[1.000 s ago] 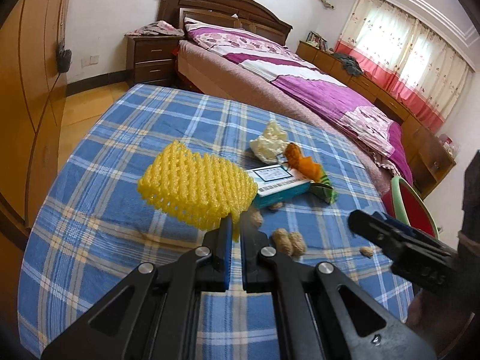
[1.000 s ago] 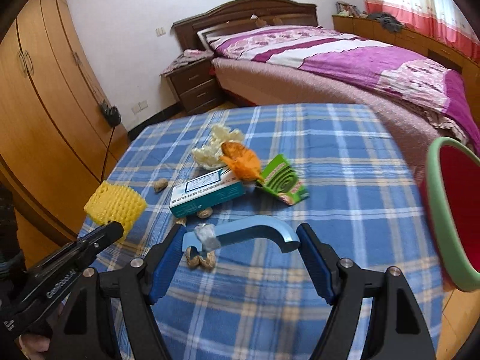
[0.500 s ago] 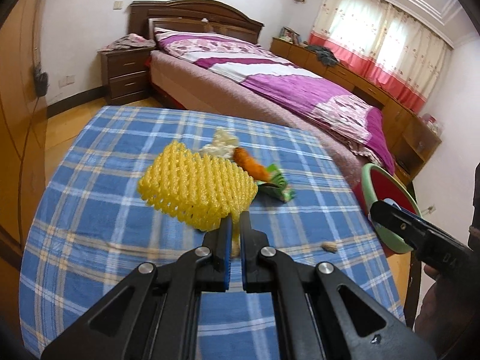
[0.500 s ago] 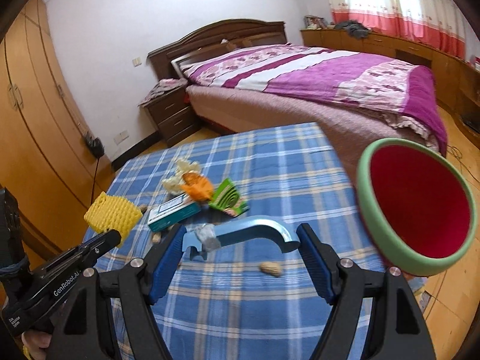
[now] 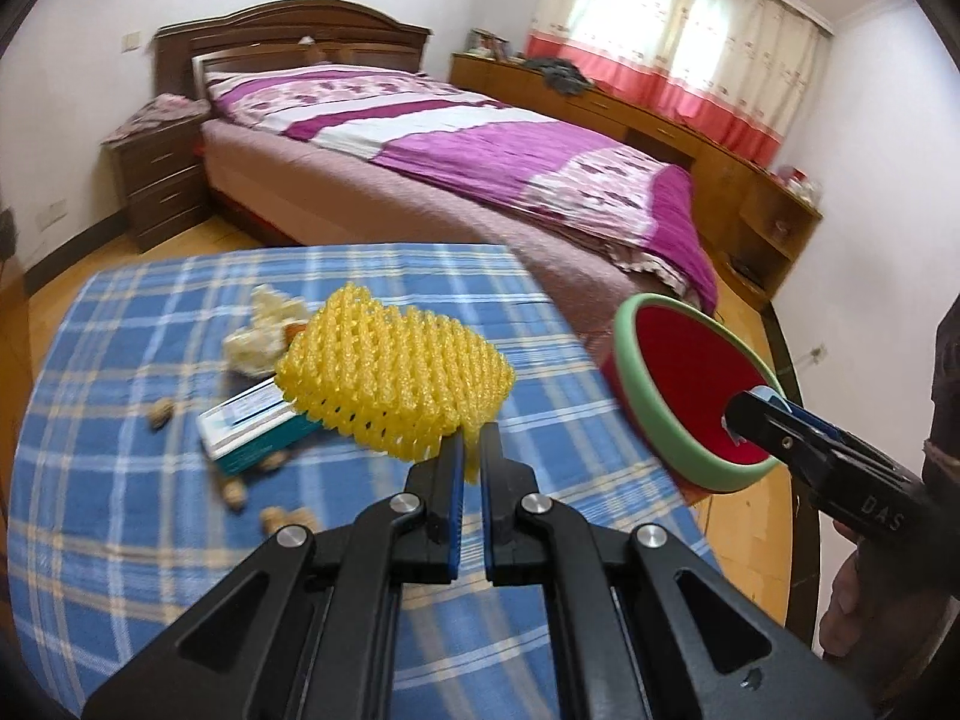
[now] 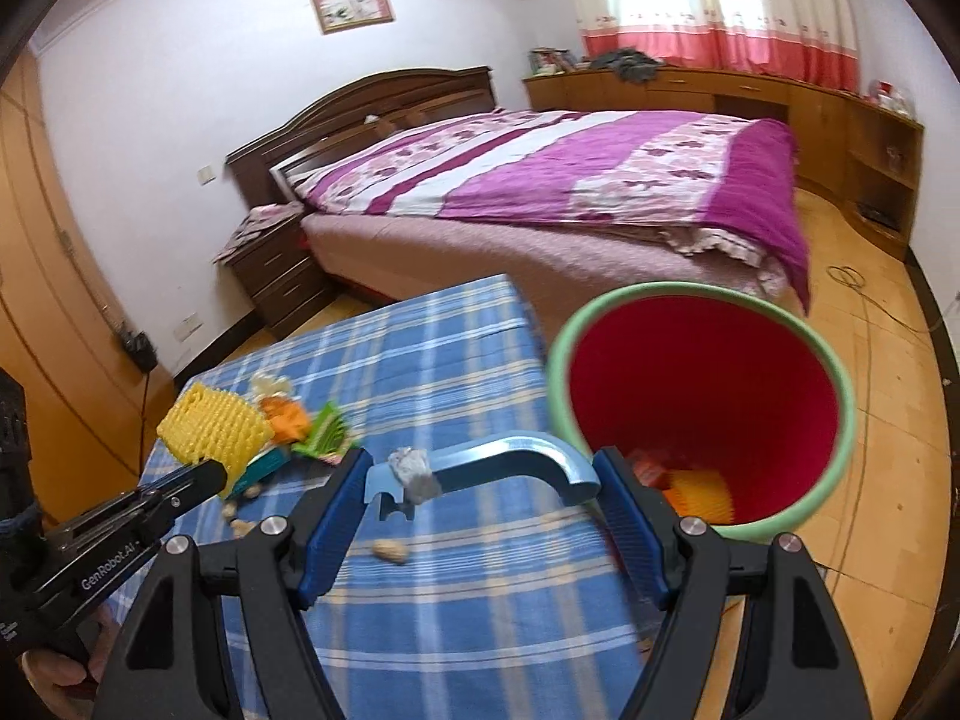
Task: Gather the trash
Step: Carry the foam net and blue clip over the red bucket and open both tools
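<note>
The left gripper (image 5: 471,459), nearly closed, pinches the yellow foam net (image 5: 396,375) by one corner, lifted above the table (image 5: 120,540) so it can swing across to the red bin (image 6: 702,396) beyond the table's right edge. Box, wrappers and peanut shells (image 5: 282,519) lie underneath. The right gripper (image 6: 480,498) is spread wide with a blue hook (image 6: 516,468) spanning its jaws, hovering between net and bin, possibly obstructing.

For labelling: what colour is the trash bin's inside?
Red inside the trash bin, with a green rim; right wrist view shows it best.
</note>
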Demonstrator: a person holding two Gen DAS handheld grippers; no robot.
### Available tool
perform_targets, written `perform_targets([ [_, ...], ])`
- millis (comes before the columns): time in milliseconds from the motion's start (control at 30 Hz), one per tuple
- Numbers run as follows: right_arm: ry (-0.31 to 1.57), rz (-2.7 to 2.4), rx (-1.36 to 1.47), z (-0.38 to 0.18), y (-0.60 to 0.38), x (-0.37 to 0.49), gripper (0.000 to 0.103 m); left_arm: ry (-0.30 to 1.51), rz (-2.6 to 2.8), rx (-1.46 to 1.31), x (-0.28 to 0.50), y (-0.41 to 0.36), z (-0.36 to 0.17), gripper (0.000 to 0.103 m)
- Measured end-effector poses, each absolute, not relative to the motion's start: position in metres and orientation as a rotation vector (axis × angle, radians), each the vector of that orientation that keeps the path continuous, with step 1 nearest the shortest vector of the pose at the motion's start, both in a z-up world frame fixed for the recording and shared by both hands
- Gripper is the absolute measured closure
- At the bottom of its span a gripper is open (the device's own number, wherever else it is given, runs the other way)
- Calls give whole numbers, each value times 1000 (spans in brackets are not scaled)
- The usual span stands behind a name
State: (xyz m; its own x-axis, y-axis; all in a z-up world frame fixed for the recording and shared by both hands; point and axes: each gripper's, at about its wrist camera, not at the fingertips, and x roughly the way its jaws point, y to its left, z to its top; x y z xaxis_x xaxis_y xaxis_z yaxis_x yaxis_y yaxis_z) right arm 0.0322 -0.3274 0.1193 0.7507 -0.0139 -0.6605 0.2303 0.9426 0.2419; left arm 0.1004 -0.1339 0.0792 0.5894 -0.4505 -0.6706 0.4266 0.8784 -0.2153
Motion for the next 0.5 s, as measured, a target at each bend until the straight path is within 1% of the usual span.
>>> perform_targets([
  [500,730,-286,399,91,-426,18,26,816,-683,86,112,-250,73,100],
])
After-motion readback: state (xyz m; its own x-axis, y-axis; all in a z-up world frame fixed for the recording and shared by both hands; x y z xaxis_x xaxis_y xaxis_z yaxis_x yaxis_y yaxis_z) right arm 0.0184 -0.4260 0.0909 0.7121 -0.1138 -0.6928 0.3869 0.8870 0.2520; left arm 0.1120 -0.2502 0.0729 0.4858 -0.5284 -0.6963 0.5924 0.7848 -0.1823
